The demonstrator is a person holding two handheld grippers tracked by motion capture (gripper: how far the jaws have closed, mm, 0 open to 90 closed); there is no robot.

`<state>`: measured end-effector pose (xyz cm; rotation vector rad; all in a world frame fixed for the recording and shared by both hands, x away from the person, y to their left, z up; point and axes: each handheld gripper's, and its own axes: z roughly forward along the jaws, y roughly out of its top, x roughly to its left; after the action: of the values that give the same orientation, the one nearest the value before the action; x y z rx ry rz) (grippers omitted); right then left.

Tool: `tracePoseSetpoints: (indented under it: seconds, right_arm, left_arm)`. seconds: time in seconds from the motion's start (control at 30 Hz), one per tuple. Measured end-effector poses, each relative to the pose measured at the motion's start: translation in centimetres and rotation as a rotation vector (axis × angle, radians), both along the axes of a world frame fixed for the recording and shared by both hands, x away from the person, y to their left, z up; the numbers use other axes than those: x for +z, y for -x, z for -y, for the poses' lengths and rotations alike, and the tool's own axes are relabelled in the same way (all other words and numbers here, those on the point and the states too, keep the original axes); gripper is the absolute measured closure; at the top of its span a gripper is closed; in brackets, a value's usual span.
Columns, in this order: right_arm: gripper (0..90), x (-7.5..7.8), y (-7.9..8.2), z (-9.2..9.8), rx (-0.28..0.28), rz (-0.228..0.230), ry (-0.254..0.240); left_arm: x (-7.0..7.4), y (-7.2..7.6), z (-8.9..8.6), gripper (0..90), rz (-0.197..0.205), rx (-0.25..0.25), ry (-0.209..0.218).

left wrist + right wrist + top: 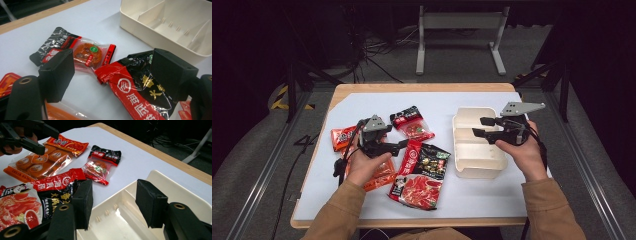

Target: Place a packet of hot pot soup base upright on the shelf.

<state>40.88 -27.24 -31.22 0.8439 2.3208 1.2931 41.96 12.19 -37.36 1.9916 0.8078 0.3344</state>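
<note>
High overhead forward-down; both tongs cameras low, close, sharing the red-black pouch (140, 92) and cream tray (175, 192).

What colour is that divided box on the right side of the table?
The divided box is plain cream-white, with no pattern; the left gripper view shows it best.

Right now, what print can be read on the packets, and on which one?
"海底捞": red band of the big black-and-red packet.
"火": yellow, on its black part; the yellow character above it is cut off.
Small packet, orange packet, red packet: print too blurred.
</note>
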Motion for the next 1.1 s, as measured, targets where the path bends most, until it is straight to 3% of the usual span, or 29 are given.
tracePoseSetpoints:
  seconds: [0.4,0.6,0.73,0.9,1.0,1.1]
  right_arm:
    - [48.8,0.1,0.0,0.3,-0.006,0.008,-0.002]
    - [48.9,0.1,0.1,0.3,-0.006,0.011,-0.002]
    - [49.4,0.0,0.1,0.3,-0.003,0.016,0.001]
    - [49.3,-0.1,0.1,0.2,-0.002,0.013,0.004]
    - [49.3,-0.1,0.1,0.2,-0.002,0.013,0.007]
    - [49.3,-0.1,0.1,0.2,-0.003,0.015,0.008]
  left_arm:
    - [-1.3,-1.1,2.0,21.2,-0.029,-0.010,-0.055]
    - [-2.5,-1.5,2.6,21.8,-0.070,0.017,-0.040]
    - [-3.3,-1.6,2.9,25.4,-0.080,0.023,-0.078]
    - [-3.9,-1.7,3.1,27.5,-0.112,0.019,-0.088]
    - [-4.4,-1.8,3.2,30.0,-0.121,0.016,-0.124]
    - [-4.6,-2.0,3.1,29.9,-0.131,0.018,-0.130]
